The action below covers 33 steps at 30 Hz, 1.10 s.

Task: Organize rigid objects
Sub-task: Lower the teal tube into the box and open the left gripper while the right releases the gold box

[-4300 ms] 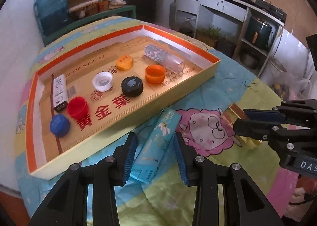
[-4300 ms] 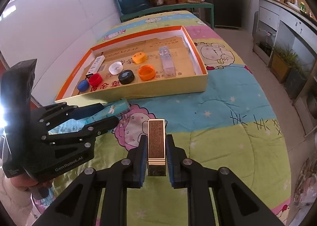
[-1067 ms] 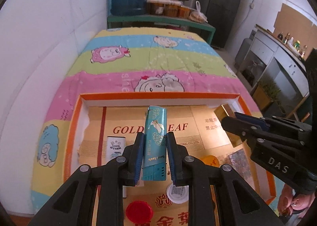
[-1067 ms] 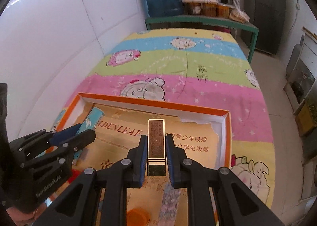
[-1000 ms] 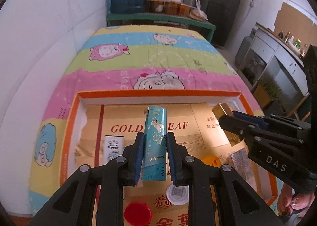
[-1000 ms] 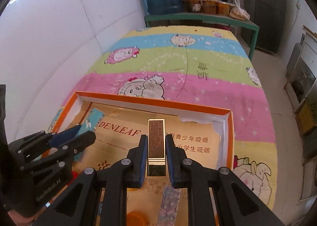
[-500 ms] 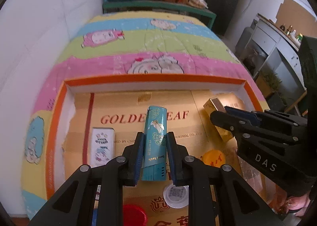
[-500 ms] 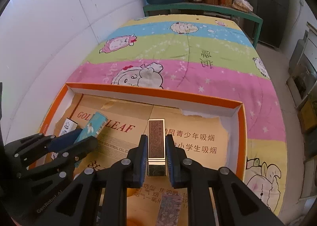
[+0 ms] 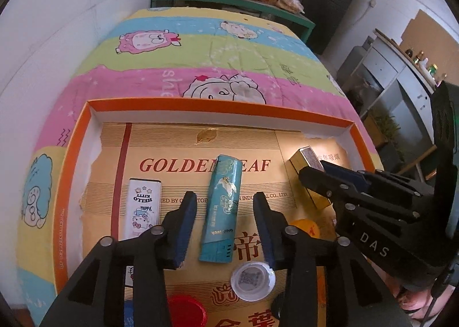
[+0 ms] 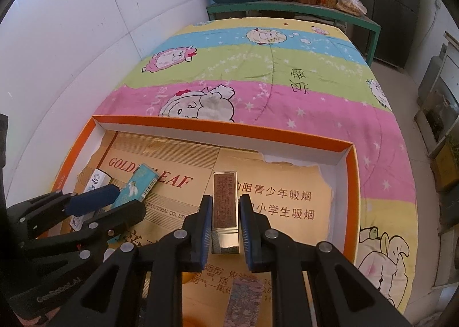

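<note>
A teal box lies flat on the floor of the orange-rimmed cardboard tray. It sits between the fingers of my left gripper, whose jaws are opening, with a gap on each side of the box. My right gripper is shut on a gold box with a brown face, held low over the tray's right half. In the left wrist view that gold box sticks out of the right gripper. The right wrist view shows the left gripper at the left with the teal box.
In the tray lie a white Hello Kitty box, a white cap, a red cap, an orange cap and a patterned box. The tray rests on a cartoon-print blanket. A white wall stands to the left.
Both grippers have come down closer to the tray floor. The left jaws have parted and let go of the teal box, which now lies in the tray. The right still grips the gold box.
</note>
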{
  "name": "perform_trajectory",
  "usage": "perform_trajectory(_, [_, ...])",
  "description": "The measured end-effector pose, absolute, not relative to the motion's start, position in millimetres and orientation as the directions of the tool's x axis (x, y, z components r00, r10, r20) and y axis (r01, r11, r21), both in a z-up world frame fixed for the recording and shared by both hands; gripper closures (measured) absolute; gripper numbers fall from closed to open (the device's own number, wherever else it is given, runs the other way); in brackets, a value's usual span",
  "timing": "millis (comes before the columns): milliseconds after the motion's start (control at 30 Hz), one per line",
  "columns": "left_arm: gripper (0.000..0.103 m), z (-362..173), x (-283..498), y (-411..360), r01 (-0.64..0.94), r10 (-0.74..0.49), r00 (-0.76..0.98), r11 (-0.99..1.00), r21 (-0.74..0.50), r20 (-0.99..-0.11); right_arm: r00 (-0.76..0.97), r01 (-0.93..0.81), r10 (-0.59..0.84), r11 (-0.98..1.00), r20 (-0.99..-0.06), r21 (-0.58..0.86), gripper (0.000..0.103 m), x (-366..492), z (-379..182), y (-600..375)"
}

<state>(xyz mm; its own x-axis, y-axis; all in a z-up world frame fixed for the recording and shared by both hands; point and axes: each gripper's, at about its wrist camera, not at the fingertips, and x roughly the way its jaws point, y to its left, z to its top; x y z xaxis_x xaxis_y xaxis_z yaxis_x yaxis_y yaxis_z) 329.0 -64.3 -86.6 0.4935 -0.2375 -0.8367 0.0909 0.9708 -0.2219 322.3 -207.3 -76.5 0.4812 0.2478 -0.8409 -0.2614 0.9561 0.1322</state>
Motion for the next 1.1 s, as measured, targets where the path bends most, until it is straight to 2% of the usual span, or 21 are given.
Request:
perform_trajectory(333, [0.051, -84, 325, -65, 0.090, -0.224, 0.501, 0.974, -0.207, -0.836, 0.493, -0.246, 0.243, 0.960, -0.835, 0.133, 0.084, 320, -75, -210])
perform_trajectory(1100, [0.050, -61, 301, -65, 0.108, -0.221, 0.553, 0.975, -0.194, -0.803, 0.549, -0.204, 0.216, 0.971, -0.807, 0.121, 0.084, 292, -54, -220])
